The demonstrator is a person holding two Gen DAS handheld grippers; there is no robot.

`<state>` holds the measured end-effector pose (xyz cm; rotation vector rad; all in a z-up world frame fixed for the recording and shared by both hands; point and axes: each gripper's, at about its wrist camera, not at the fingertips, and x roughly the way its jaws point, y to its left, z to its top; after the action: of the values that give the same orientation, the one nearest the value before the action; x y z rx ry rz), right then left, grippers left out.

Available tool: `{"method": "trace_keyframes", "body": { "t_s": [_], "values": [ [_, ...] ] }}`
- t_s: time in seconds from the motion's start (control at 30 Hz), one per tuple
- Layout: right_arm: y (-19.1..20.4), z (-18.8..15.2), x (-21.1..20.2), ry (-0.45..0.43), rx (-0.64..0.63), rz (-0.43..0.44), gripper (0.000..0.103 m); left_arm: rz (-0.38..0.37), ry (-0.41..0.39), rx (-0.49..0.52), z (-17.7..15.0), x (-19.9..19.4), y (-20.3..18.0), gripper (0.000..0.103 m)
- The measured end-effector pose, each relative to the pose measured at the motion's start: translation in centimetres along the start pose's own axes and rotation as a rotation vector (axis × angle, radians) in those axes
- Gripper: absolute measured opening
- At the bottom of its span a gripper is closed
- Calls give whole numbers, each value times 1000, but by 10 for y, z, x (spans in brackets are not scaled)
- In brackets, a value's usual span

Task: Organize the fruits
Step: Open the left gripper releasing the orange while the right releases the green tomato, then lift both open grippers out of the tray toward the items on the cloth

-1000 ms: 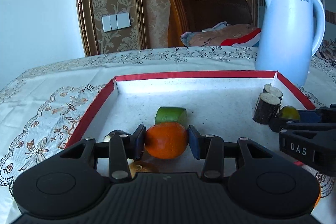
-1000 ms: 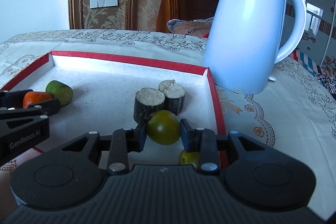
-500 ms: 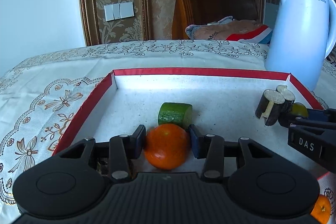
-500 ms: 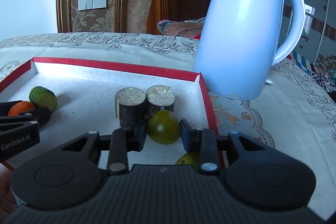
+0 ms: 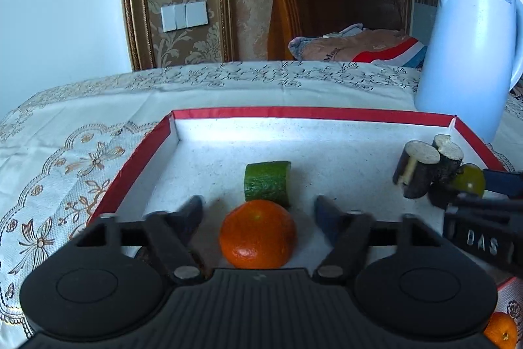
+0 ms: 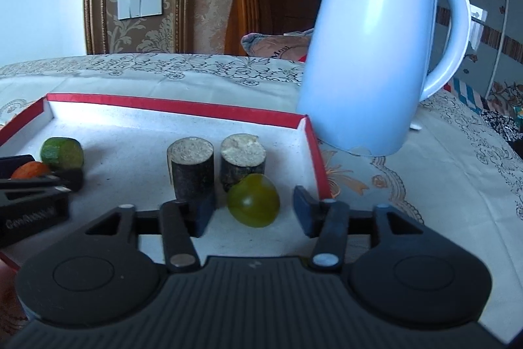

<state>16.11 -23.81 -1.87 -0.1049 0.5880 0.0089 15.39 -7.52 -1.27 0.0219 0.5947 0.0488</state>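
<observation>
A red-rimmed white tray [image 5: 310, 113] [image 6: 176, 105] lies on the table. An orange mandarin [image 5: 257, 234] [image 6: 30, 169] rests on its floor between the fingers of my left gripper [image 5: 258, 213], whose jaws are opening with gaps on both sides of the fruit. Behind it lies a green cucumber chunk [image 5: 268, 183] [image 6: 62, 152]. A green round fruit [image 6: 253, 200] [image 5: 470, 183] sits on the tray between the fingers of my right gripper [image 6: 253, 210], whose jaws are opening and clear of it. Two dark cylindrical pieces [image 6: 193, 169] [image 5: 418, 167] stand upright just behind it.
A tall white kettle [image 6: 376, 54] [image 5: 470, 51] stands past the tray's right far corner. Another mandarin [image 5: 501, 329] lies on the patterned tablecloth [image 5: 81, 159] outside the tray, near right. A wooden chair with folded cloth [image 5: 353, 46] is beyond the table.
Both grippers have opened and let go: the mandarin and the green fruit now rest on the tray floor, free of the pads. Both hands edged slightly further over the tray.
</observation>
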Motion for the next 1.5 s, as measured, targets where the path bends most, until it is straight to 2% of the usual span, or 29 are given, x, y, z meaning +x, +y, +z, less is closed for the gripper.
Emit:
{"method": "trace_keyframes", "body": {
  "t_s": [0.07, 0.2, 0.6, 0.8, 1.17, 1.5],
  "values": [
    [4, -1, -3, -10, -13, 23, 81, -4, -4, -17, 0, 0, 3, 80],
    [11, -3, -9, -43, -53, -15, 89, -1, -2, -11, 0, 1, 2, 80],
    [7, -5, -16, -57, -25, 6, 93, 2, -5, -20, -1, 0, 3, 80],
    [-1, -7, -28, -86, 14, 57, 99, 12, -8, -39, -1, -2, 7, 80],
    [-7, -11, -37, -104, 43, 80, 102, 11, -9, -38, -3, -4, 10, 80],
    [-23, -17, -46, -98, 123, 105, 103, 18, -13, -49, -5, -8, 13, 80]
  ]
}}
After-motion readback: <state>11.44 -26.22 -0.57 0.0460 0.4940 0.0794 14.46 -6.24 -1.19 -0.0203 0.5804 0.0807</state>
